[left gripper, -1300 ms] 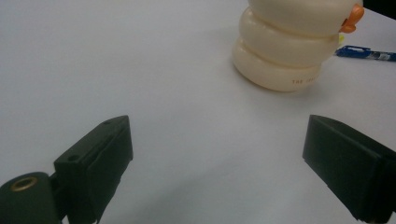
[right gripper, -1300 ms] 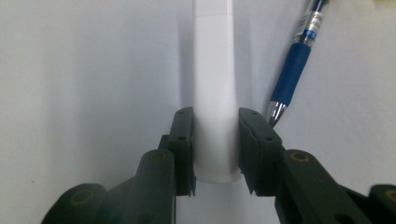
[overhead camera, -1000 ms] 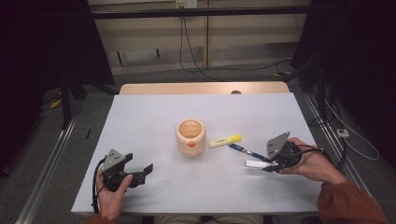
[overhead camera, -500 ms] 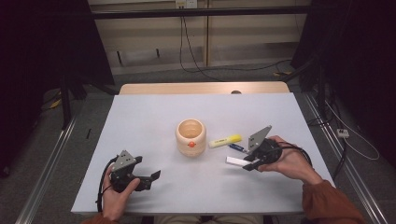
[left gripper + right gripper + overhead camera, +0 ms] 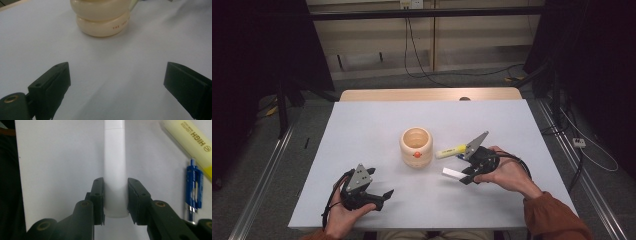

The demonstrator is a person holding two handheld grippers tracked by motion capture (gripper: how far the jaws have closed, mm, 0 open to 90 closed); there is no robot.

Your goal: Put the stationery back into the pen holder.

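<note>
High view: right gripper (image 5: pixel 463 176) carries white marker (image 5: pixel 454 174) above table (image 5: pixel 362 130), near wooden cup (image 5: pixel 416 146); yellow highlighter (image 5: pixel 451 151) not yet collected.
Left gripper view: jaws apart, idle.
Right gripper view: jaws clamp marker; blue pen (image 5: pixel 194 187) also left.

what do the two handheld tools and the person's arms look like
Both are black two-jaw tools, each topped by a grey three-cornered plate: left tool, right tool. A black cable loops from each. Brass-coloured bushings show at the jaw joints. The right arm wears a rust-orange sleeve.
</note>
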